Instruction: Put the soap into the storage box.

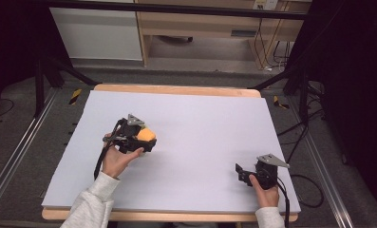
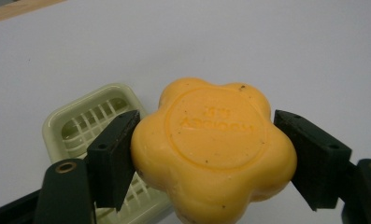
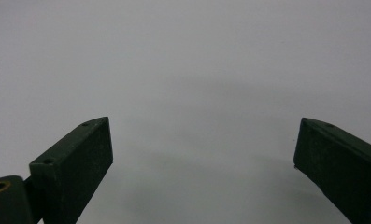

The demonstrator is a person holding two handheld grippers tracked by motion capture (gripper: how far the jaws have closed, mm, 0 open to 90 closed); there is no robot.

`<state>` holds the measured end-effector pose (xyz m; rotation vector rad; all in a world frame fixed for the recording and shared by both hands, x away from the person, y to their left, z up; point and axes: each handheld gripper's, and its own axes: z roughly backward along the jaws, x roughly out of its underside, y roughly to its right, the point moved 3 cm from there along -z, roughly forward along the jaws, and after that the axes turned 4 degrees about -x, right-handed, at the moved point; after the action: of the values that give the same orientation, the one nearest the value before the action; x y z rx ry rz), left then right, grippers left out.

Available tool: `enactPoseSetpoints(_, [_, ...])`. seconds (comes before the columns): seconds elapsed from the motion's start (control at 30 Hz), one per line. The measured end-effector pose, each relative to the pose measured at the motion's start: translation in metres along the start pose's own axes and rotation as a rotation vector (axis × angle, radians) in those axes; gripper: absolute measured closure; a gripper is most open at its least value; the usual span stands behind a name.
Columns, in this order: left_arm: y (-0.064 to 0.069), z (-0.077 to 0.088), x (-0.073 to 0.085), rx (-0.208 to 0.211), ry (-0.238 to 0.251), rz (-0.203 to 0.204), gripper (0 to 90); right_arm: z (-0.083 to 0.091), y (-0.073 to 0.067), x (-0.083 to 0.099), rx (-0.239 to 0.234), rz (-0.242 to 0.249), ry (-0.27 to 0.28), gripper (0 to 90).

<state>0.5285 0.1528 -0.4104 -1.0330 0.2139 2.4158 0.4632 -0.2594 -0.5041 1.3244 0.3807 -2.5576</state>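
An orange flower-shaped soap bar (image 2: pixel 213 149) with raised lettering on its round face sits clamped between the two black jaws of my left gripper (image 2: pixel 206 156). Below and left of it lies a pale green soap dish (image 2: pixel 96 119) with a slatted bottom, partly hidden by the soap and the left jaw. From above, the soap (image 1: pixel 146 134) shows at the left gripper (image 1: pixel 143 137) on the left half of the white table (image 1: pixel 200 128). My right gripper (image 1: pixel 241 173) rests near the front right of the table, and its jaws (image 3: pixel 202 163) stand wide apart over bare surface.
The white sheet ends at a wooden table rim (image 1: pixel 176 90) at the back and along the front. Black frame legs and cables (image 1: pixel 295 137) stand off the right side. A wooden strip (image 2: pixel 19 9) shows at the far edge in the left gripper view.
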Motion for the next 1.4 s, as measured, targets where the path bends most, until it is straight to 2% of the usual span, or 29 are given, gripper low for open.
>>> enactPoseSetpoints(0.13, [-0.006, -0.002, -0.001, -0.008, 0.003, 0.014, 25.2, 0.0, 0.0, 0.0, 0.001, 0.0, 0.002, 5.1])
enactPoseSetpoints(0.4, [-0.021, -0.01, -0.003, -0.05, -0.009, 0.031, 25.2, 0.0, 0.0, 0.0, 0.001, 0.0, 0.002, 5.1])
enactPoseSetpoints(0.7, [-0.035, -0.016, -0.004, -0.072, -0.012, 0.054, 25.2, 0.0, 0.0, 0.0, -0.001, -0.001, 0.002, 5.1])
enactPoseSetpoints(1.07, [-0.048, -0.031, 0.006, -0.083, -0.025, 0.083, 25.2, 0.0, 0.0, 0.0, -0.001, -0.001, 0.001, 5.1])
enactPoseSetpoints(1.4, [-0.053, -0.042, 0.016, -0.091, -0.057, 0.084, 25.2, 0.0, 0.0, 0.0, 0.0, 0.0, 0.0, 5.1])
